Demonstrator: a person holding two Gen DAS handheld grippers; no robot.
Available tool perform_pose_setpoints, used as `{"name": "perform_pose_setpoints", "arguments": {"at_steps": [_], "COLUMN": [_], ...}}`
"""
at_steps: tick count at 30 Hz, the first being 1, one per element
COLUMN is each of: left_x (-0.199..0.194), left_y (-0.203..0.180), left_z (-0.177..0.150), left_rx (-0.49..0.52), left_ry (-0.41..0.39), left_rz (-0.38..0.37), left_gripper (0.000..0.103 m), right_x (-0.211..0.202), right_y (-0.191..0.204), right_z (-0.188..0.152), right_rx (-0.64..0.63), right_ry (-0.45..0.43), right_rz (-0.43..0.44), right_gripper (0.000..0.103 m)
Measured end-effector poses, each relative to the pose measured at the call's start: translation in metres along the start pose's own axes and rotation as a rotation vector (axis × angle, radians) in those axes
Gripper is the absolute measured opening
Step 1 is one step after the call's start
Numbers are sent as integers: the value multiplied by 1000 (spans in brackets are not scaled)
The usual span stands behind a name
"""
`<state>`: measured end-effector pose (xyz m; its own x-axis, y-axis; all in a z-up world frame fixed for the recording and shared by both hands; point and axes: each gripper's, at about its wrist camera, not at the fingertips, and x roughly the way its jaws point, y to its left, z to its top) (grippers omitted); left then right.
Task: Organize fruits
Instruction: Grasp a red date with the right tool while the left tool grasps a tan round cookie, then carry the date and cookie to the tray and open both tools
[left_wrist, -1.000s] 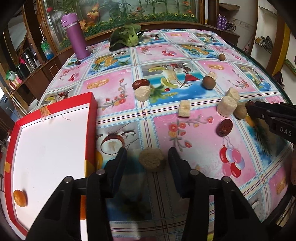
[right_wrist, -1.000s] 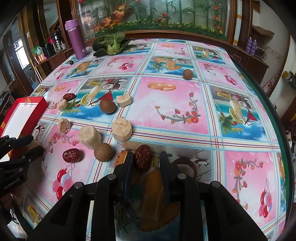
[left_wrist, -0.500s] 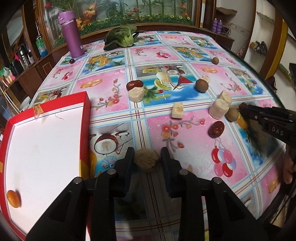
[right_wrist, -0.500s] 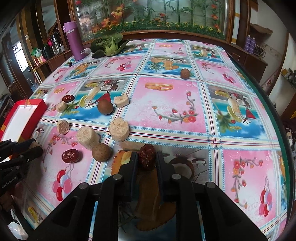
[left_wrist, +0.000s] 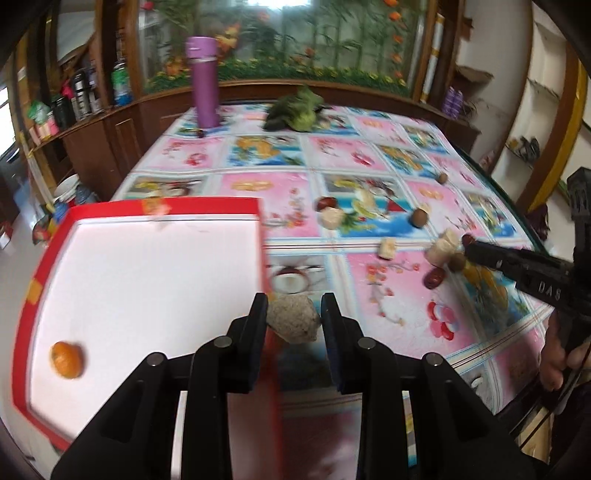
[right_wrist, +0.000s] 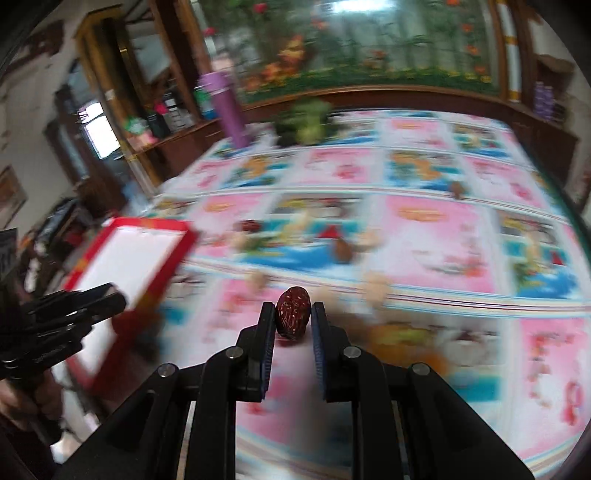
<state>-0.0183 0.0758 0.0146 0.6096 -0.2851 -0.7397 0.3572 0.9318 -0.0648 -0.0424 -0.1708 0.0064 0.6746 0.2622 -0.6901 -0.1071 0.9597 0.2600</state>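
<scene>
Fruits lie scattered on the table (left_wrist: 388, 295), which carries a pink-and-blue fruit-print cloth.

Left claw (left_wrist: 294, 319): jaws closed onto a pale, rough, tan lump (left_wrist: 293, 322), held off the table just past the right edge of a red-rimmed tray (left_wrist: 22, 314). The tray has a white floor with one orange fruit (left_wrist: 66, 359) near its lower left corner.

Right claw (right_wrist: 293, 319): jaws clamped on a dark red date (right_wrist: 292, 312), which stands upright between the pads, clear of the cloth. In the left view this claw enters from the right edge, with a hand (left_wrist: 557, 365) gripping its handle, and its tip sits over the fruit cluster.

Remaining on the table, left view:
- a red date (left_wrist: 326, 203) touching a pale chunk (left_wrist: 331, 218), mid-table
- a brown round fruit (left_wrist: 420, 217) to their right
- a small pale cube (left_wrist: 387, 248)
- a larger pale chunk (left_wrist: 440, 251), another brown fruit (left_wrist: 457, 262) and a second red date (left_wrist: 435, 278), grouped near the right claw tip
- a small brown fruit (left_wrist: 442, 178) alone, farther back

Far edge of table: a purple flask (left_wrist: 203, 81), upright, and a leafy green vegetable (left_wrist: 295, 110) beside it.

Right view is heavily motion-blurred; the table items there cannot be told apart. The tray shows at left, with the left claw in front of its near edge.
</scene>
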Motion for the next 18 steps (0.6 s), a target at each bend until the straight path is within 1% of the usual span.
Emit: {"name": "perform_pose_setpoints", "arguments": {"at_steps": [5,7,10,14,18], "left_x": [-19,-21,-19,-13,-11], "left_y": [40,55,76,89,94], "left_z": [-10,-16,-27,-37,-36], "left_rx": [-61,-88,-130,-145,-136], "left_ry": [-31,-27,-8,18,8], "left_rz": [90,112,151,201,268], "left_gripper": [31,31,31,31,31], "right_x": [32,44,59,77,101], "right_y": [67,98,140,178,191], "right_z": [9,11,10,8,16], "right_rx": [-76,-109,-162,-216,-216], "right_ry": [44,59,74,78,98], "right_rz": [135,199,266,298,291], "right_gripper": [17,17,17,17,18]}}
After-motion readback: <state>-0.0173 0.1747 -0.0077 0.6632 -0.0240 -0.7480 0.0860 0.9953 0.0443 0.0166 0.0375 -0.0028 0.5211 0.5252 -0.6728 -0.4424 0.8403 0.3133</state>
